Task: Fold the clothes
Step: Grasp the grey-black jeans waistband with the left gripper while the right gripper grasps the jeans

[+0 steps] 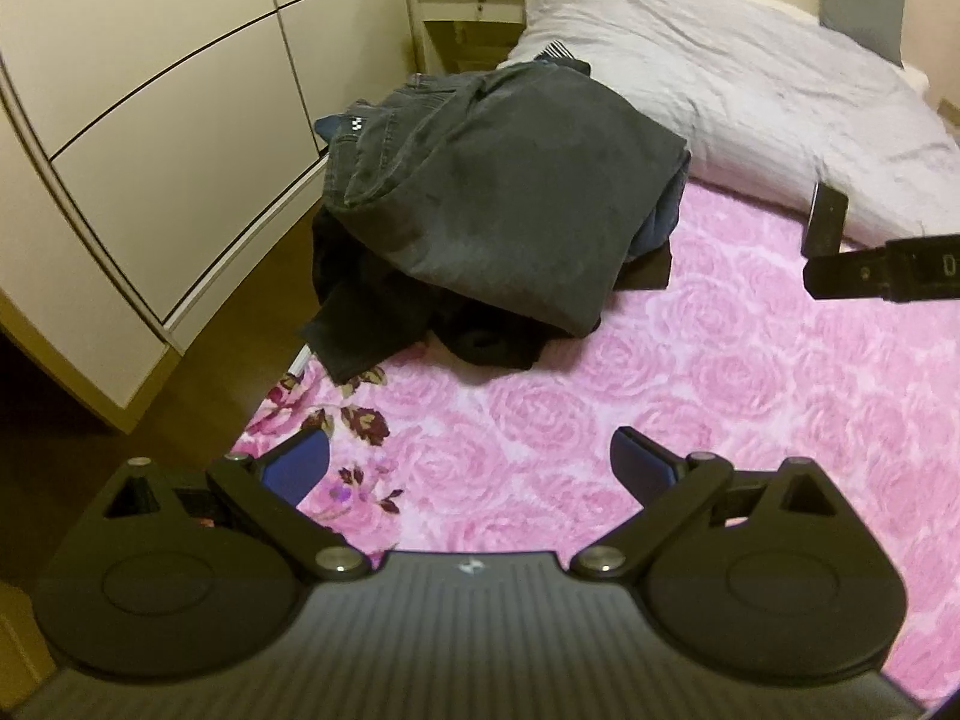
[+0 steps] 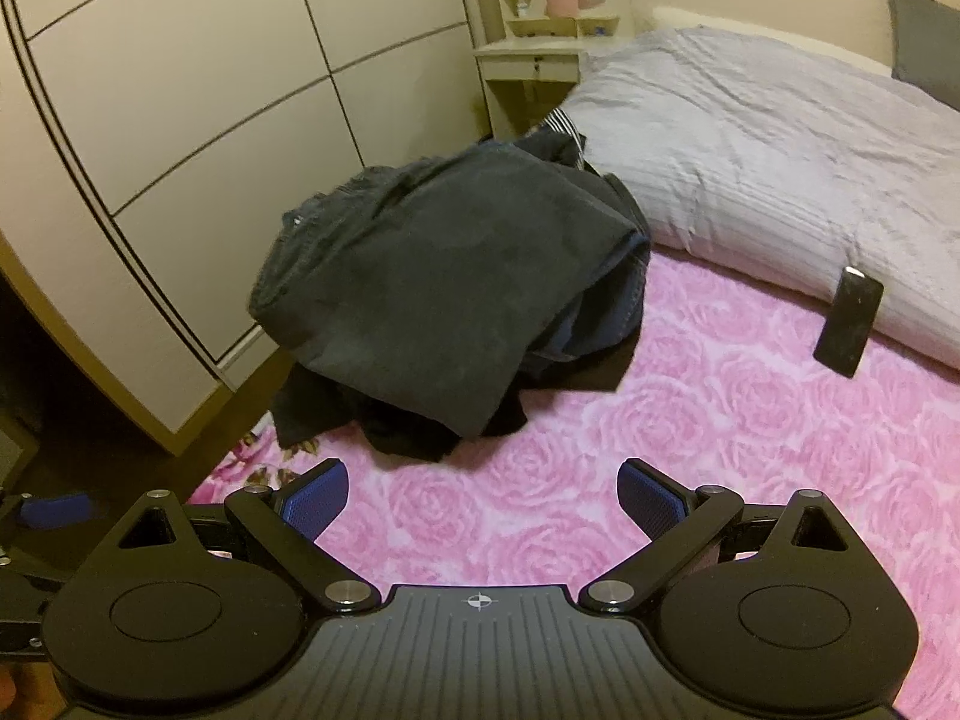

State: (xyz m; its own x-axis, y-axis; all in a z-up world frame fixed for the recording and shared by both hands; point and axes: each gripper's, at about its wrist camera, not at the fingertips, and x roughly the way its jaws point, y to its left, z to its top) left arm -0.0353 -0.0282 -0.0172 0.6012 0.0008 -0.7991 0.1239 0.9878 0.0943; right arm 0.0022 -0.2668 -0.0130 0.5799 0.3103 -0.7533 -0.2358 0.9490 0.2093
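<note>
My pink rose-patterned blanket (image 1: 720, 396) covers the bed, the grey duvet (image 2: 750, 138) bunched at its head. A heap of dark clothes (image 1: 492, 210), jeans topmost, sits at the bed's left edge. My left gripper (image 1: 469, 468) and right gripper (image 2: 483, 501) hover wide open, empty. A black phone (image 2: 849, 321) leans against the duvet.

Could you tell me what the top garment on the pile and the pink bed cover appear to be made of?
The top garment looks like dark grey denim: matte, with raised seams and a stitched pocket at its left end. The pink cover seems a plush fleece, its embossed rose pattern soft and fuzzy, though blur leaves the pile uncertain.
</note>
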